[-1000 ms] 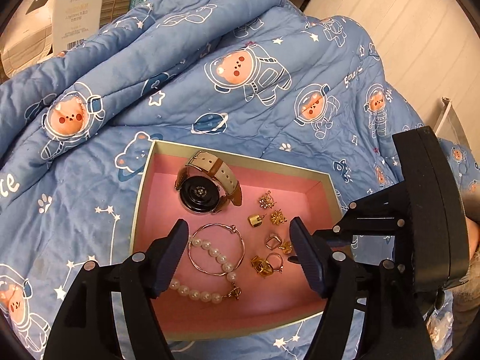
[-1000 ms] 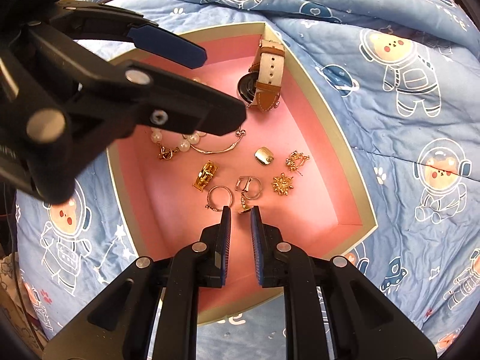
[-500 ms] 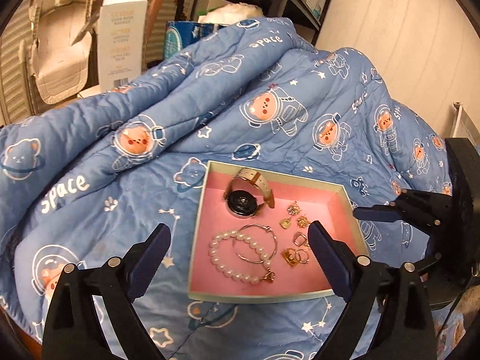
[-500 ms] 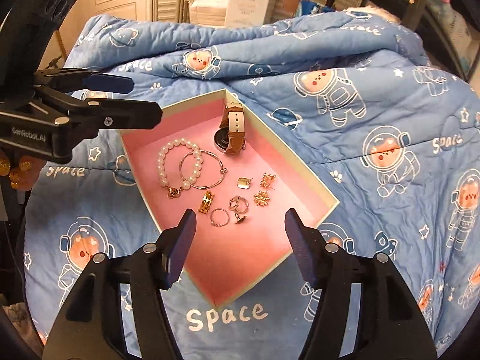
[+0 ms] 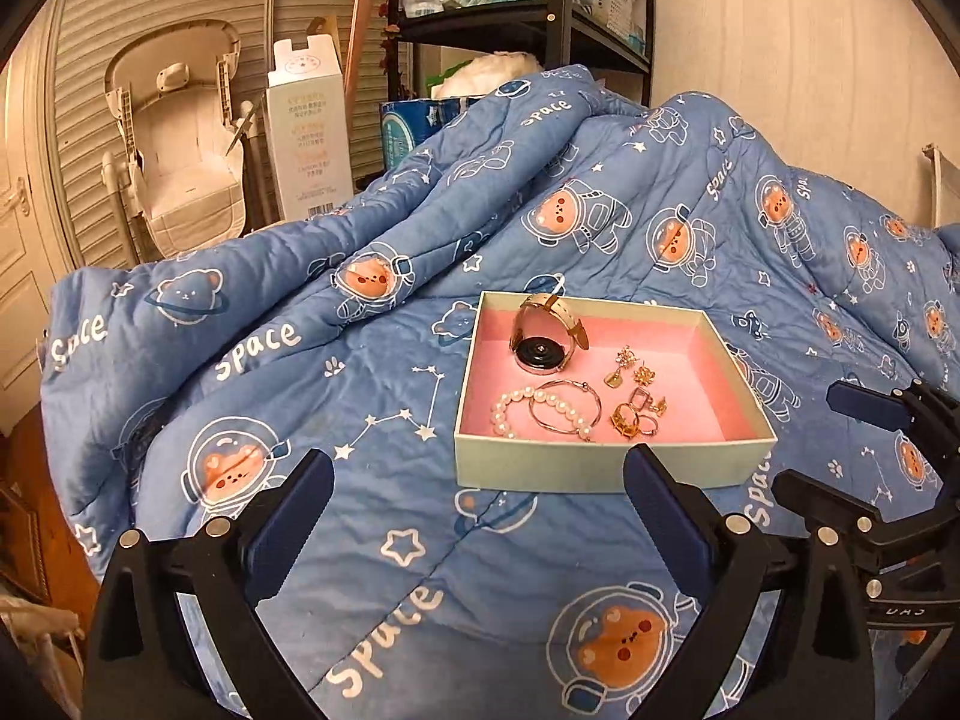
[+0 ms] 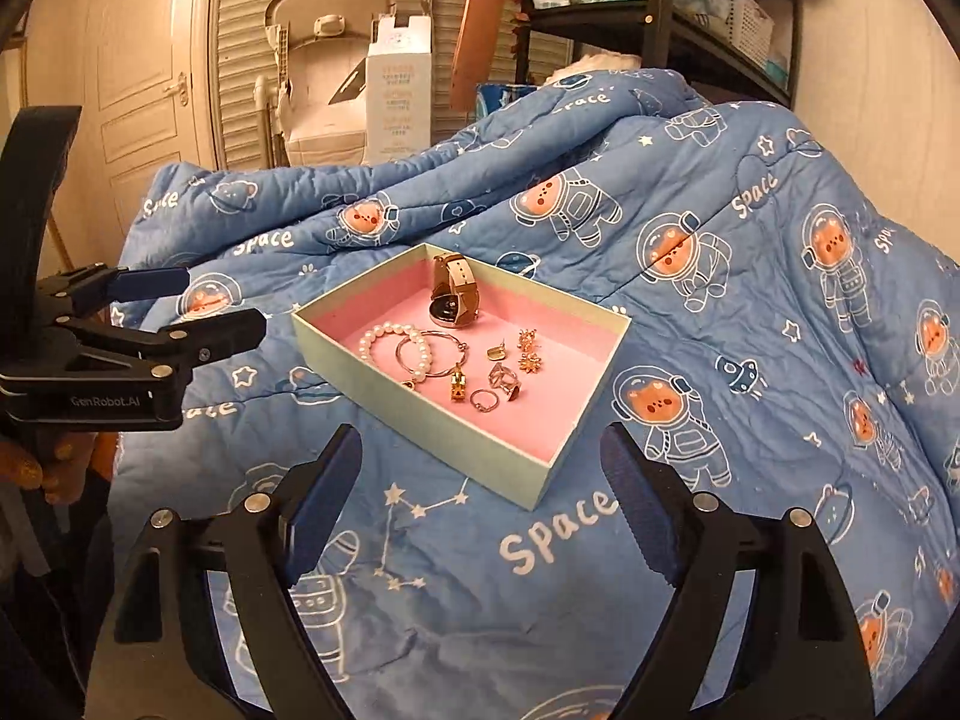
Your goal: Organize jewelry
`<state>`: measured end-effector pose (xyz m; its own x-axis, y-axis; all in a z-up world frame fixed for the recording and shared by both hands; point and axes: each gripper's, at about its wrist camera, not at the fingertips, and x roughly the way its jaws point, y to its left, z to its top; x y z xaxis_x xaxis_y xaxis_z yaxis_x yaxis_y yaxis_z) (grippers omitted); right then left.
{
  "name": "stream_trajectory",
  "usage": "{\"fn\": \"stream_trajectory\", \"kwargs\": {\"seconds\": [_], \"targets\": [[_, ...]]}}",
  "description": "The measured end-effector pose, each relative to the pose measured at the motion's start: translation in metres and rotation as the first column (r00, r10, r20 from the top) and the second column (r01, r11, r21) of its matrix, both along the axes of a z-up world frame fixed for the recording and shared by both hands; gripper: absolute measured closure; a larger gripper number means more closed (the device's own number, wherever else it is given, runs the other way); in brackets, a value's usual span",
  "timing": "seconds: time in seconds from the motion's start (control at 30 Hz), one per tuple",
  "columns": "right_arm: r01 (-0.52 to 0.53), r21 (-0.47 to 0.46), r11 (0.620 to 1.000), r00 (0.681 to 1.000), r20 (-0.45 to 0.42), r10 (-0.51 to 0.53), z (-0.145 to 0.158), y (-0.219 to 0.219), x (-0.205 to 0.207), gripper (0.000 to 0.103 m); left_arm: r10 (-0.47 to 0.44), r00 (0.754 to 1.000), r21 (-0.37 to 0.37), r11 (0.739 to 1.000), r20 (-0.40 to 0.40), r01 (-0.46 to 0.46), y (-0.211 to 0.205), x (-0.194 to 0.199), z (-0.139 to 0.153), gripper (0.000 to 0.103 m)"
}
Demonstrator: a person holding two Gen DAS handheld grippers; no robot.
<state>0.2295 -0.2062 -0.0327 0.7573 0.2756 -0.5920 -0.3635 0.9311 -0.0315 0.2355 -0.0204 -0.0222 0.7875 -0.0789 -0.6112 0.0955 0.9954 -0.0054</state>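
A pale green box with a pink lining [image 5: 600, 468] [image 6: 444, 420] lies on a blue quilt. In it are a watch with a tan strap [image 5: 543, 339] [image 6: 454, 297], a pearl bracelet [image 5: 528, 411] [image 6: 390, 348], a thin gold bangle [image 5: 567, 405] and several small gold rings and earrings [image 5: 633, 402] [image 6: 498, 372]. My left gripper [image 5: 477, 504] is open and empty, well back from the box's near wall. My right gripper [image 6: 480, 480] is open and empty, back from the box's near corner. Each gripper shows at the edge of the other's view.
The blue space-bear quilt [image 5: 360, 420] covers the bed and rises in folds behind the box. Behind it stand a white carton [image 5: 306, 132], a baby seat [image 5: 180, 156] and a black shelf rack [image 5: 540, 18]. A wall is on the right.
Both grippers have pulled back and up from inside the box to well away from it. The right gripper has opened from nearly shut; the left has opened wider.
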Motion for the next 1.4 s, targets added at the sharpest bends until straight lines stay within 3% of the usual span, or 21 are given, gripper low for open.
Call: {"fn": "stream_trajectory", "kwargs": {"seconds": [0.37, 0.6, 0.7, 0.8, 1.4], "targets": [[0.238, 0.077, 0.968, 0.964, 0.105, -0.245, 0.023, -0.011, -0.097, 0.011, 0.041, 0.994, -0.006, 0.999, 0.104, -0.041, 0.007, -0.097, 0.027, 0.008], [0.288, 0.044, 0.957, 0.930, 0.227, -0.290, 0.038, 0.000, -0.162, 0.009, 0.106, 0.987, -0.064, 0.993, 0.123, -0.098, 0.011, -0.163, 0.026, 0.007], [0.309, 0.057, 0.949, 0.927, 0.207, -0.314, 0.034, -0.002, -0.181, 0.009, 0.106, 0.987, -0.100, 0.991, 0.120, -0.094, 0.011, -0.185, 0.026, 0.007], [0.330, 0.057, 0.942, 0.920, 0.203, -0.334, 0.030, -0.005, -0.196, 0.009, 0.122, 0.979, -0.085, 0.990, 0.161, -0.110, 0.010, -0.204, 0.026, 0.007], [0.349, 0.083, 0.933, 0.912, 0.201, -0.359, 0.024, -0.011, -0.223, 0.009, 0.147, 0.977, -0.081, 0.987, 0.157, -0.136, 0.013, -0.232, 0.012, 0.007]]}}
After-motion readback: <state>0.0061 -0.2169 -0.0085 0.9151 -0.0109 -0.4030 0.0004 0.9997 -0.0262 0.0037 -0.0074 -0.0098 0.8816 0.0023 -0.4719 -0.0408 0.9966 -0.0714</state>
